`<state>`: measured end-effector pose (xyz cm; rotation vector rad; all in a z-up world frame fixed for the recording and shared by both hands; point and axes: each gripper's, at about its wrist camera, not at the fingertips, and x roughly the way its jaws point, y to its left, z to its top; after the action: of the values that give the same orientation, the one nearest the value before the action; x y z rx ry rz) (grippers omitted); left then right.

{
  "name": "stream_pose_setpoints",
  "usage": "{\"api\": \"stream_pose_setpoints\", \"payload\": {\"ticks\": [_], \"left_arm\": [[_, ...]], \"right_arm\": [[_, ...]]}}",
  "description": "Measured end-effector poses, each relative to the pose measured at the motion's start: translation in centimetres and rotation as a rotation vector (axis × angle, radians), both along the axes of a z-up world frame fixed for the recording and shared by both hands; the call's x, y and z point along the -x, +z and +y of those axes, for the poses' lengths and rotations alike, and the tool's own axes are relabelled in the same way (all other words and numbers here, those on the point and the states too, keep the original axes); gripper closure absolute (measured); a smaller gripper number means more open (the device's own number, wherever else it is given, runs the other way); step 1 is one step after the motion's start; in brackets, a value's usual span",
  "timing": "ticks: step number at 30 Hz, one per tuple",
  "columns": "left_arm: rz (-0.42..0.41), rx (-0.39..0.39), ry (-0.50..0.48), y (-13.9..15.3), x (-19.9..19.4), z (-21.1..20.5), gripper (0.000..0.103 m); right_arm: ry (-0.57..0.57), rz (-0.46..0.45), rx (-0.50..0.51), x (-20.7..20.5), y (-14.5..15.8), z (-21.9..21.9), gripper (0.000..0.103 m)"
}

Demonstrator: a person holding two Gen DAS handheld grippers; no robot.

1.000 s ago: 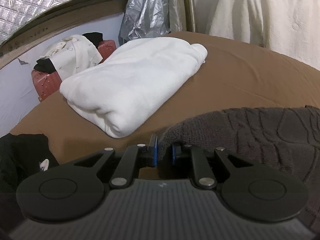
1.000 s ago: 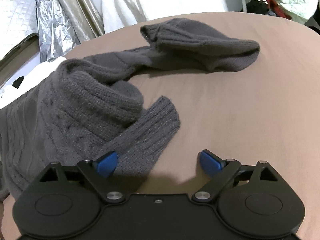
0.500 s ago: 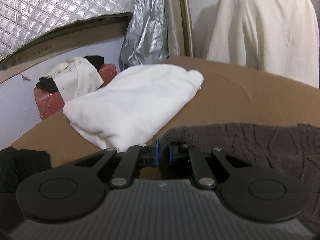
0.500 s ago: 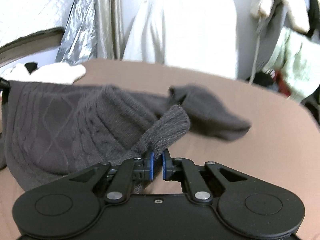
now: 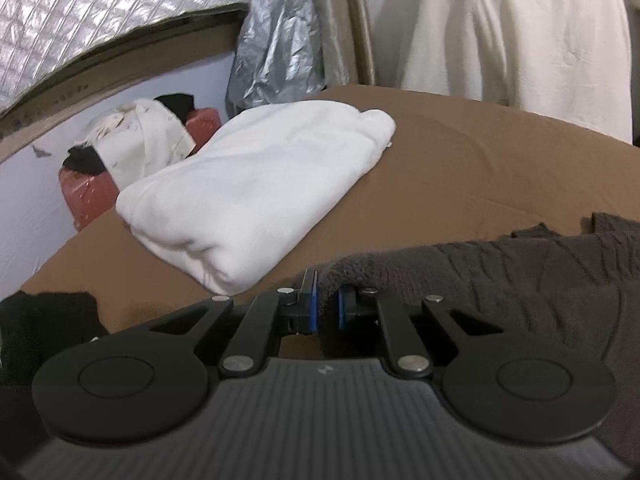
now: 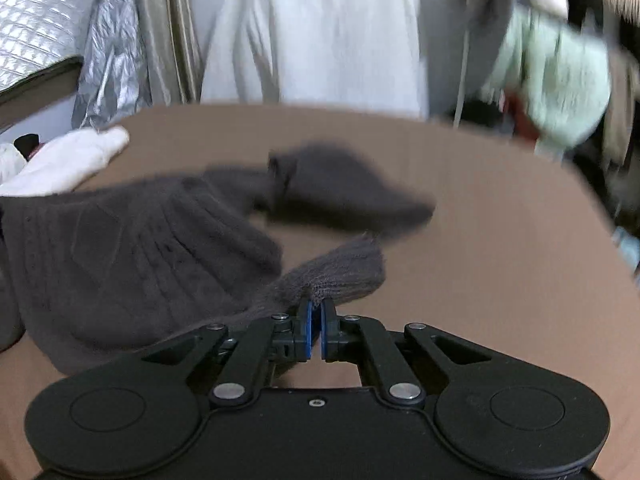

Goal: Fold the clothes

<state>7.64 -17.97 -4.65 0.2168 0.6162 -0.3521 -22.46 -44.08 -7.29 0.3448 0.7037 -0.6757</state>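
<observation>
A dark grey cable-knit sweater (image 6: 132, 256) lies spread on the brown bed sheet (image 6: 480, 220). My left gripper (image 5: 327, 307) is shut on the sweater's edge (image 5: 500, 276), which stretches off to the right. My right gripper (image 6: 316, 330) is shut on a ribbed sleeve cuff (image 6: 340, 272) and holds it lifted above the sheet. The other sleeve (image 6: 340, 188) lies farther back on the bed.
A folded white garment (image 5: 256, 188) lies on the bed at the left; it also shows in the right wrist view (image 6: 64, 164). A black cloth (image 5: 44, 324) is at the near left edge. A cream cloth (image 5: 516, 40) hangs behind the bed. Red cases (image 5: 86, 196) stand beyond the left edge.
My right gripper closed on the sleeve cuff and lifted it. My left gripper stayed shut on the sweater edge and rose, so the sweater is pulled taut.
</observation>
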Motion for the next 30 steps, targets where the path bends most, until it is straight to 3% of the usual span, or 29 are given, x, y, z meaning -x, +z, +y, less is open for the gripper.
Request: {"api": "stream_pose_setpoints", "payload": {"ticks": [5, 7, 9, 12, 16, 17, 19, 20, 22, 24, 27, 29, 30], "left_arm": [[-0.004, 0.127, 0.022, 1.9, 0.4, 3.1, 0.093], [-0.011, 0.103, 0.032, 1.8, 0.2, 3.2, 0.093], [-0.012, 0.062, 0.042, 1.3, 0.0, 3.0, 0.091], [0.040, -0.032, 0.053, 0.1, -0.9, 2.1, 0.075], [0.140, -0.014, 0.015, 0.2, -1.4, 2.5, 0.070], [0.170, 0.016, 0.006, 0.5, -1.5, 3.0, 0.070], [0.217, 0.154, -0.016, 1.9, -1.3, 4.6, 0.069], [0.210, 0.197, -0.021, 2.6, -1.0, 5.3, 0.069], [0.141, 0.227, -0.018, 3.6, -0.2, 6.1, 0.061], [0.062, 0.206, -0.015, 4.1, 0.7, 6.0, 0.058], [0.150, 0.220, -0.145, 3.9, 1.3, 4.0, 0.056], [0.191, 0.222, -0.240, 3.5, 2.6, 1.5, 0.054], [0.194, 0.202, -0.308, 3.3, 3.7, -0.4, 0.049]], "right_arm": [[-0.060, -0.079, -0.163, 1.9, -1.4, -2.2, 0.078], [-0.085, -0.132, -0.210, 2.9, -1.1, -3.1, 0.053], [-0.110, -0.170, -0.226, 3.7, -1.0, -3.8, 0.053], [-0.119, -0.216, -0.244, 4.3, -1.0, -5.2, 0.051], [-0.044, -0.204, -0.279, 2.5, -2.5, -6.7, 0.051], [-0.016, -0.187, -0.288, 1.6, -3.1, -6.9, 0.051], [0.047, -0.143, -0.298, -0.3, -4.4, -7.2, 0.051], [0.081, -0.117, -0.299, -1.4, -4.9, -7.2, 0.051], [0.142, -0.070, -0.289, -3.3, -5.8, -7.1, 0.051], [0.185, -0.042, -0.275, -5.1, -6.3, -7.0, 0.050], [0.242, -0.005, -0.261, -6.7, -6.8, -7.0, 0.045], [0.268, 0.033, -0.226, -7.3, -6.9, -7.1, 0.032], [0.279, 0.051, -0.205, -7.5, -7.0, -7.1, 0.023]]}}
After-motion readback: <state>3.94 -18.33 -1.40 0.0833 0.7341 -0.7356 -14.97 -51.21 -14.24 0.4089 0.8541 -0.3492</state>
